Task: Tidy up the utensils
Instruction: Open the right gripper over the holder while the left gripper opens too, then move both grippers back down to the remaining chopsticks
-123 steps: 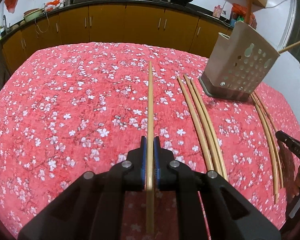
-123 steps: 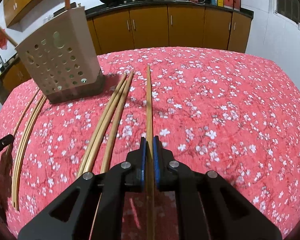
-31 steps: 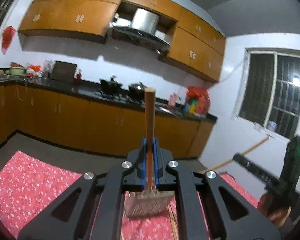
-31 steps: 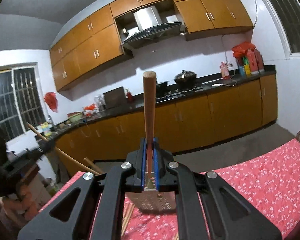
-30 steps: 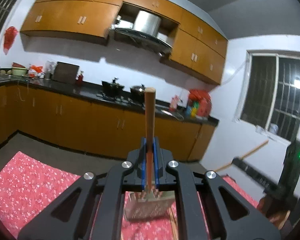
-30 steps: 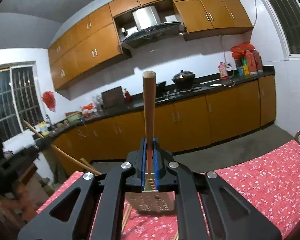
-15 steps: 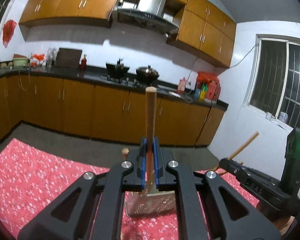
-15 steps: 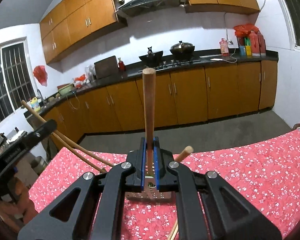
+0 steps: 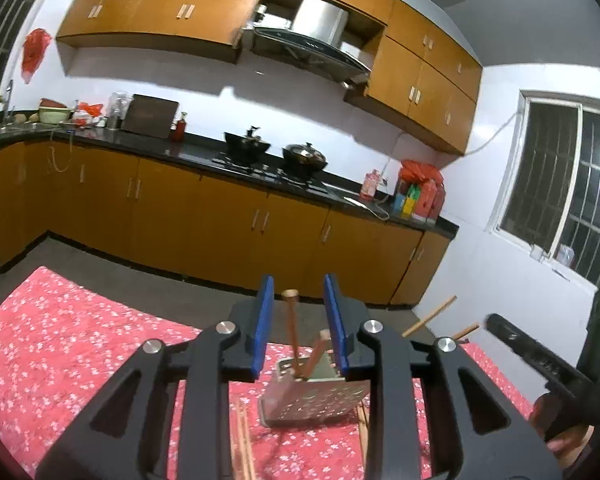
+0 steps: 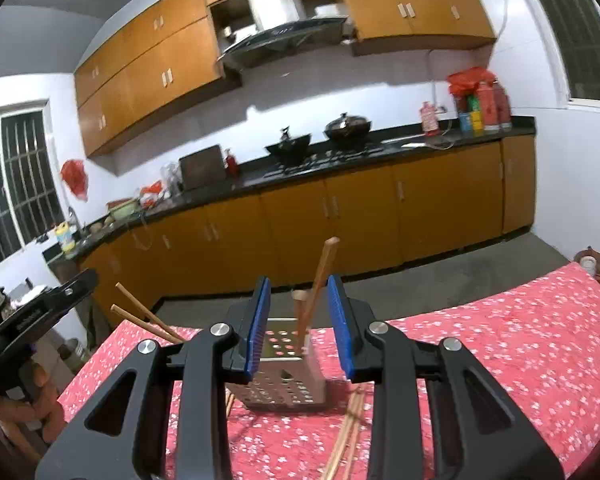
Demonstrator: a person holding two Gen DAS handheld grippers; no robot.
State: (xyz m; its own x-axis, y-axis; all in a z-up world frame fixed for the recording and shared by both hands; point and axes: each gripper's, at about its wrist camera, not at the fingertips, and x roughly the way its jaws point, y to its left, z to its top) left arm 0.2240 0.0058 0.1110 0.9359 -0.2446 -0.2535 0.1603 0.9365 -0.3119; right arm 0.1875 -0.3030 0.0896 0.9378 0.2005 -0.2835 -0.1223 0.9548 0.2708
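Note:
A grey perforated utensil holder [image 9: 312, 404] [image 10: 284, 376] stands on the red floral tablecloth [image 9: 60, 360]. My left gripper [image 9: 299, 326] hovers above it, and its jaws are opening. A wooden chopstick [image 9: 291, 332] stands in the holder between the blue pads, touching neither. A second stick [image 9: 318, 350] leans beside it. My right gripper [image 10: 300, 328] is also opening over the holder. A chopstick [image 10: 320, 280] leans free between its pads, next to a shorter stick [image 10: 300, 308]. Two more sticks [image 10: 140, 308] lean out of the holder to the left.
Loose chopsticks lie on the cloth beside the holder [image 9: 242, 444] [image 10: 348, 432]. The other hand-held gripper shows at the edge of each view [image 9: 540, 364] [image 10: 40, 312]. Kitchen cabinets and a counter [image 9: 220, 168] with woks stand beyond the table.
Both grippers were shut on upright chopsticks. Now both sets of jaws have parted, and the sticks have dropped and lean in the holder.

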